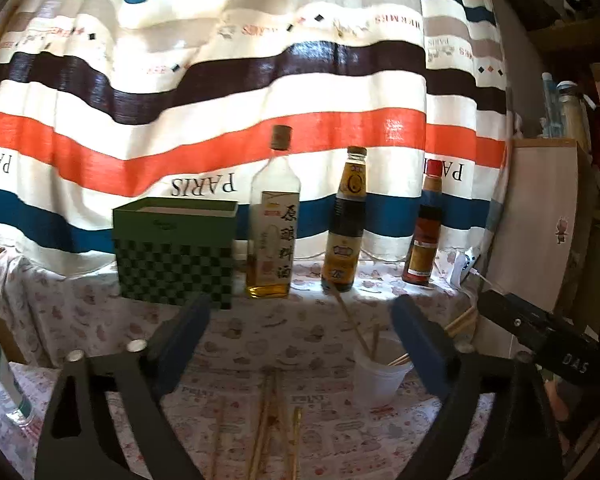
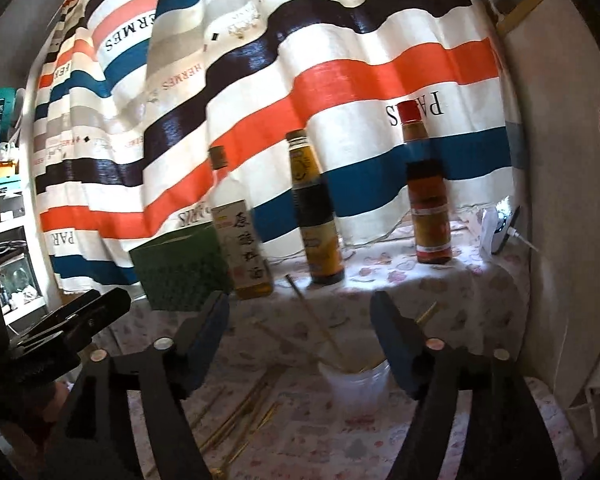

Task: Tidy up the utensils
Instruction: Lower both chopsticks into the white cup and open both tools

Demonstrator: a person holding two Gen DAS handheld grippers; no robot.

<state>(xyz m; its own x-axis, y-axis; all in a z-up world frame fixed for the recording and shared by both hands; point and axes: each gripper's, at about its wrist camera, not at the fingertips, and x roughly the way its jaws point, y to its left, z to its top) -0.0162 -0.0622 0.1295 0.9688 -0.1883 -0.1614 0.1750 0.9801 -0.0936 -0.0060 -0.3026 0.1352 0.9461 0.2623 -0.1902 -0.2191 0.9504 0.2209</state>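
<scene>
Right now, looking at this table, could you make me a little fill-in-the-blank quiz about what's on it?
1. The green checkered box stands beside ____ bottles lined up before the curtain.
2. Several chopsticks stand in the white ____.
3. More chopsticks lie loose on the ____.
4. Both the left tool and the right tool are ____.

Missing words: three; cup; tablecloth; open

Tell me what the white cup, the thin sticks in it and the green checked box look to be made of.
White cup: likely thin plastic, translucent, light glows through its wall. Thin sticks: pale tan, matte, probably bamboo or wood chopsticks. Green checked box: seems printed cardboard, flat matte faces, crisp folded edges.
</scene>
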